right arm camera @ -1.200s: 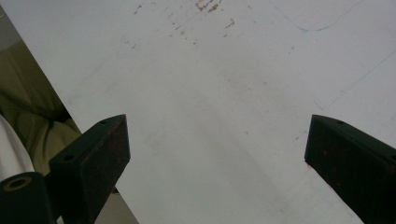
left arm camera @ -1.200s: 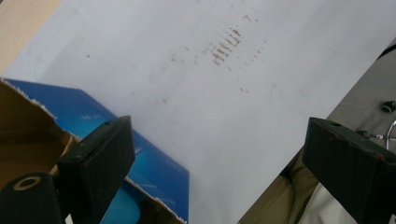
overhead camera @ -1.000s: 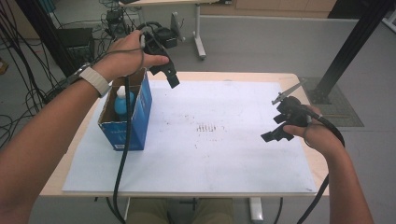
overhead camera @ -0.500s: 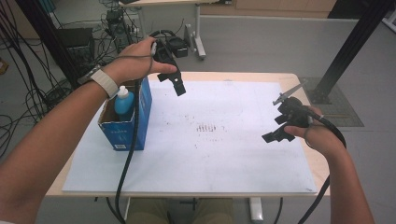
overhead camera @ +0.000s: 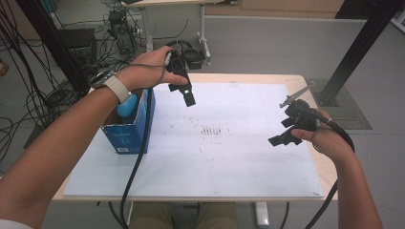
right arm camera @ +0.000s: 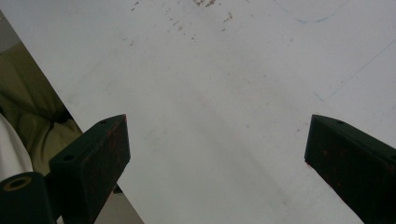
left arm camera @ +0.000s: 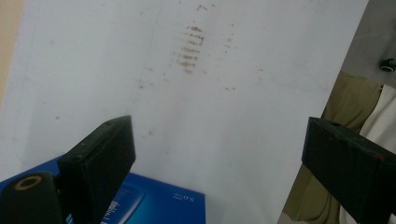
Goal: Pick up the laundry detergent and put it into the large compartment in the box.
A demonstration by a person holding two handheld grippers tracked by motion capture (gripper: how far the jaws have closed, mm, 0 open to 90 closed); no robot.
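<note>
White sheet [overhead camera: 229,157] covering table, cables trailing on floor behind. Left gripper [overhead camera: 184,90] hovering released, jaws spread wide, just beside and above blue carton [overhead camera: 129,133]. Light-blue bottle [overhead camera: 126,105] standing inside carton, below left gripper. Right gripper [overhead camera: 285,131] waiting well apart, jaws also spread, holding nothing. Judging: bottle not yet grasped, lifting out remaining.

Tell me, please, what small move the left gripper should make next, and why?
Probably a swing back and down toward the open blue box. The left gripper hangs above the white sheet, to the right of the box, its jaws spread wide with nothing between them. The blue-capped bottle stands inside the box, so the gripper would have to come over the box's opening to take it.
</note>
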